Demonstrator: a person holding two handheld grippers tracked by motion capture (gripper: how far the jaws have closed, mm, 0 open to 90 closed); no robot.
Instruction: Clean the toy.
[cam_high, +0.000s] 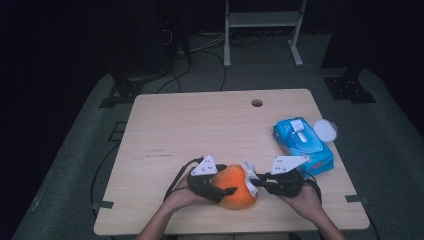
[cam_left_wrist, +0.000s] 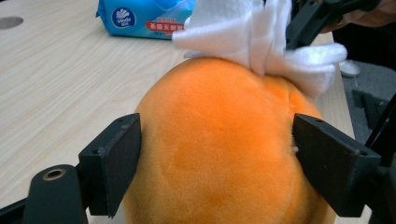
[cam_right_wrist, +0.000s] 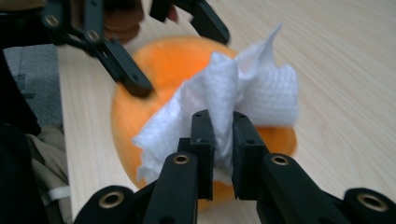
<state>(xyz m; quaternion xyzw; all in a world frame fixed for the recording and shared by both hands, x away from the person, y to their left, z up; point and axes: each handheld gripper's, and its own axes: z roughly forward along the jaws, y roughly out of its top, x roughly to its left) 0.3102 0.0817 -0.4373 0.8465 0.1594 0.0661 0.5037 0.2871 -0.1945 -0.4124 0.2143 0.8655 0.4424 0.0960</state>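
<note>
An orange plush ball lies near the front edge of the wooden table. My left gripper comes in from the left, and its two black pads press on opposite sides of the ball. My right gripper comes in from the right, shut on a crumpled white wipe. The wipe rests against the upper right side of the ball. In the right gripper view, the wipe is pinched between the two jaws of my right gripper, with the ball behind it.
A blue pack of wet wipes lies at the table's right edge, with a round white lid beside it. A cable hole sits near the far edge. Cables and a white metal frame stand on the floor beyond.
</note>
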